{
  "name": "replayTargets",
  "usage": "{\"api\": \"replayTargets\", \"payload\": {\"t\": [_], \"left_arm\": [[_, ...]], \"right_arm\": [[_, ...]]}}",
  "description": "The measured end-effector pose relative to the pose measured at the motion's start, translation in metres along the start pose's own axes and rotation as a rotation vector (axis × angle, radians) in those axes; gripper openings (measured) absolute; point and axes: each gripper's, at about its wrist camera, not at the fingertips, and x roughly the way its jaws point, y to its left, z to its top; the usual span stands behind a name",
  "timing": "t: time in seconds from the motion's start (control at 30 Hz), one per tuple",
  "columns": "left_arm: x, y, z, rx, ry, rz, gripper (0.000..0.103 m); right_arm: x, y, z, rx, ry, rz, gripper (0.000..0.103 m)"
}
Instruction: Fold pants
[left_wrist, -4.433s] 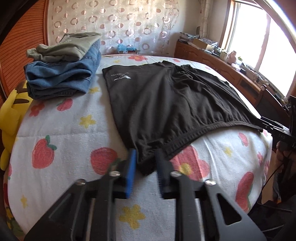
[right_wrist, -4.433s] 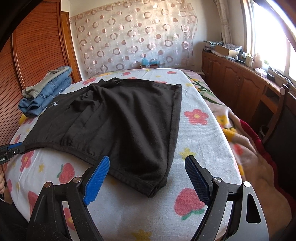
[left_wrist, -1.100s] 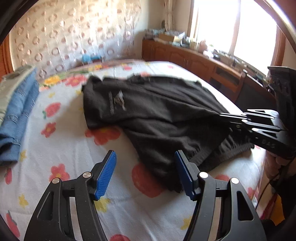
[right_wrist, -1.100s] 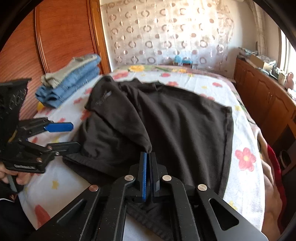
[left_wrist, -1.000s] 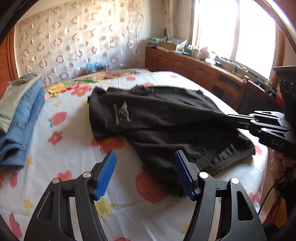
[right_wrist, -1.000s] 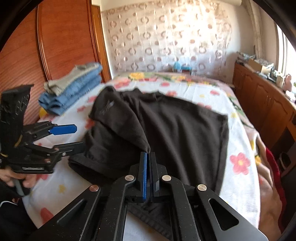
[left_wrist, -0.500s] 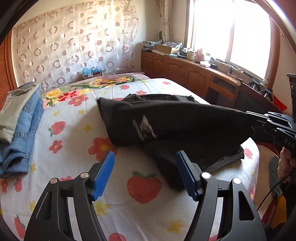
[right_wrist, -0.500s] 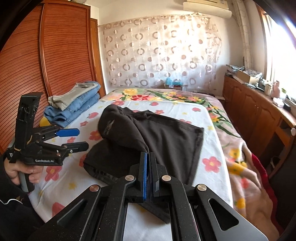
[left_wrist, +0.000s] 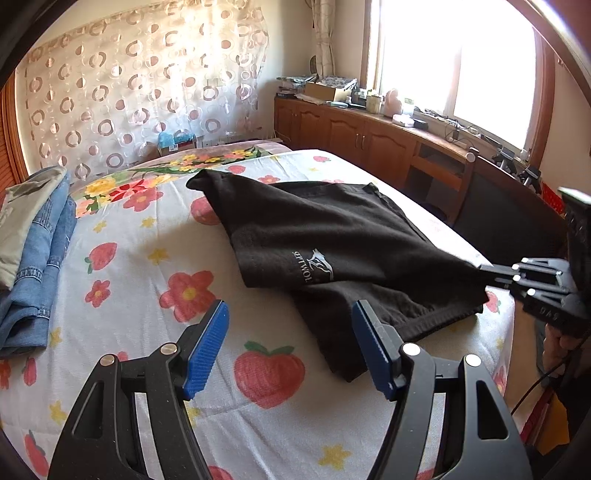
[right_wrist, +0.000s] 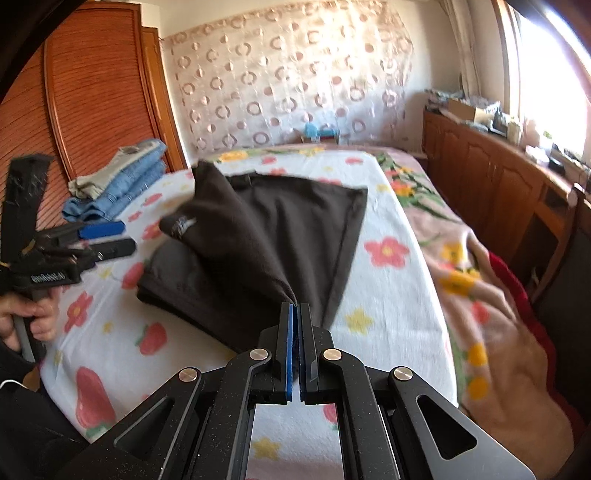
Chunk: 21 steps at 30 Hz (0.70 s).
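Observation:
Black pants (left_wrist: 332, 236) with a white logo (left_wrist: 314, 266) lie on the flowered bedspread (left_wrist: 147, 266), one layer pulled over the other. My right gripper (right_wrist: 295, 306) is shut on a corner of the upper layer and holds it stretched just above the bed. It also shows in the left wrist view as the right gripper (left_wrist: 487, 271) at the pants' right tip. My left gripper (left_wrist: 290, 321) hovers open near the bed's front edge with nothing between its pads. The pants' near hem lies just behind its right finger (left_wrist: 373, 350). The right wrist view shows the left gripper (right_wrist: 107, 240) open, left of the pants (right_wrist: 258, 229).
Folded jeans under a grey garment (left_wrist: 33, 229) are stacked at the bed's left. A wooden wardrobe (right_wrist: 99, 92) stands behind that stack (right_wrist: 118, 177). Low wooden cabinets (left_wrist: 369, 136) run under the window on the right. A flowered blanket (right_wrist: 480, 295) hangs off the bed's right side.
My right gripper has drawn the held corner across toward the bed's right, carrying the logo layer over the rest of the pants. My left gripper stays open, empty and nearly still.

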Motion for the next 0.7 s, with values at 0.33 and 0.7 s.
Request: {"api": "replayTargets", "payload": {"t": [0.33, 0.7], "left_arm": [[-0.007, 0.014, 0.013, 0.004, -0.036, 0.025, 0.07], [-0.018, 0.047, 0.025, -0.006, -0.07, 0.068, 0.07]], "right_arm": [[0.004, -0.014, -0.002, 0.041, 0.041, 0.006, 0.003], [0.002, 0.005, 0.041, -0.051, -0.019, 0.028, 0.032]]}}
